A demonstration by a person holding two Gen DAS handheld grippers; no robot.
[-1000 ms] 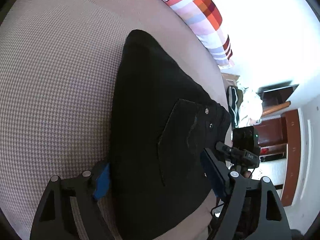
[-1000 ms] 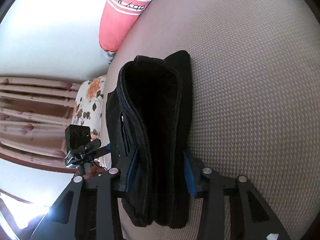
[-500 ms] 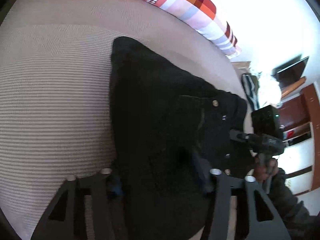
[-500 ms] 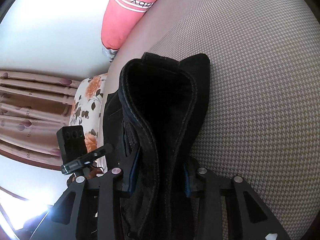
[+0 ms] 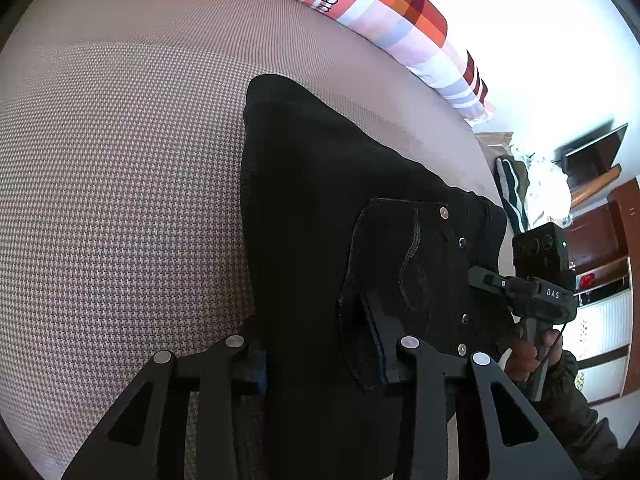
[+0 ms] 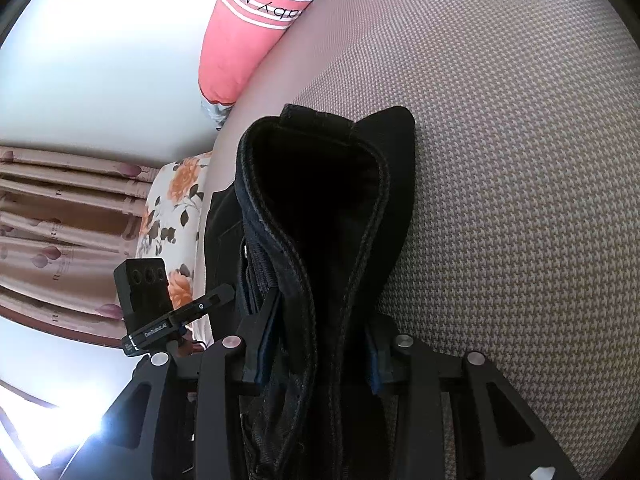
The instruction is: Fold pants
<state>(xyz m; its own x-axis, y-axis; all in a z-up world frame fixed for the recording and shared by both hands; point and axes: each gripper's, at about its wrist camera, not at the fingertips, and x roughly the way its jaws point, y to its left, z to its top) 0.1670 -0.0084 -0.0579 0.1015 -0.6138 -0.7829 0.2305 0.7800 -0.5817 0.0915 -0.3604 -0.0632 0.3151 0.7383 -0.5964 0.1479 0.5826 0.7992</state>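
Observation:
Black folded pants (image 5: 340, 208) lie on a houndstooth-patterned surface (image 5: 120, 160). My left gripper (image 5: 320, 352) is shut on the near edge of the pants beside the back pocket (image 5: 400, 264). In the right wrist view the pants (image 6: 320, 208) show as a thick stack of folded layers, and my right gripper (image 6: 316, 344) is shut on that stack. The right gripper also shows in the left wrist view (image 5: 536, 280) at the pants' waistband end. The left gripper shows in the right wrist view (image 6: 160, 304).
A pink and checked pillow (image 5: 380, 12) lies along the far edge of the surface, also in the right wrist view (image 6: 248, 32). A floral cushion (image 6: 172, 216) and curtains (image 6: 60, 208) are at the left. Wooden furniture (image 5: 592, 220) stands at the right.
My left gripper has closed from wide open onto the pants' near edge. My right gripper has stayed shut on the stack, and the stack's far end has risen and bulged.

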